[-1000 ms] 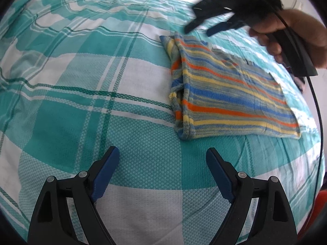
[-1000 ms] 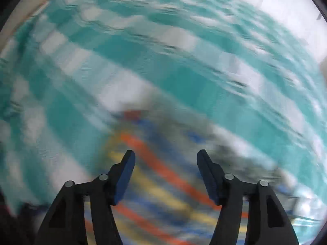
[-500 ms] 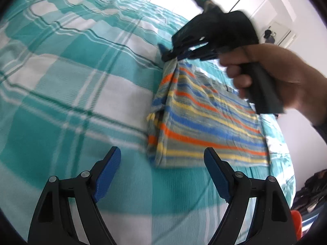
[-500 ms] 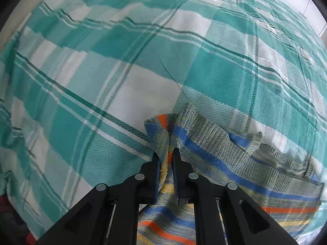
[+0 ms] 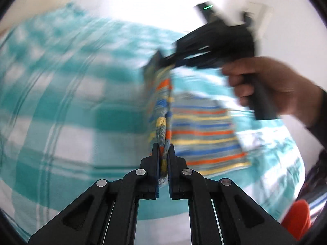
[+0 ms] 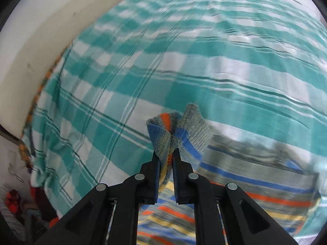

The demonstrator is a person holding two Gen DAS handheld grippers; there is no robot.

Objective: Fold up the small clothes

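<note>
A small striped garment [image 5: 204,134] in grey, blue, orange and yellow lies partly folded on a teal and white checked bedspread [image 5: 67,110]. My left gripper [image 5: 163,153] is shut on the near corner of its folded edge. My right gripper [image 6: 165,155] is shut on the far corner of the same edge, and the cloth [image 6: 179,126] sticks up past its tips. In the left wrist view the right gripper [image 5: 163,61] holds that corner lifted above the bed, with the edge stretched between the two grippers. Both views are motion-blurred.
A pale headboard or wall [image 6: 38,32] runs along the bed's left side in the right wrist view. Dark and orange items [image 6: 14,202] lie on the floor beside the bed. Something orange [image 5: 296,216] sits at the lower right of the left wrist view.
My left gripper has closed on the near corner of the garment's folded edge. Both grippers have lifted that edge off the bed; the right one was shut on it half a second ago.
</note>
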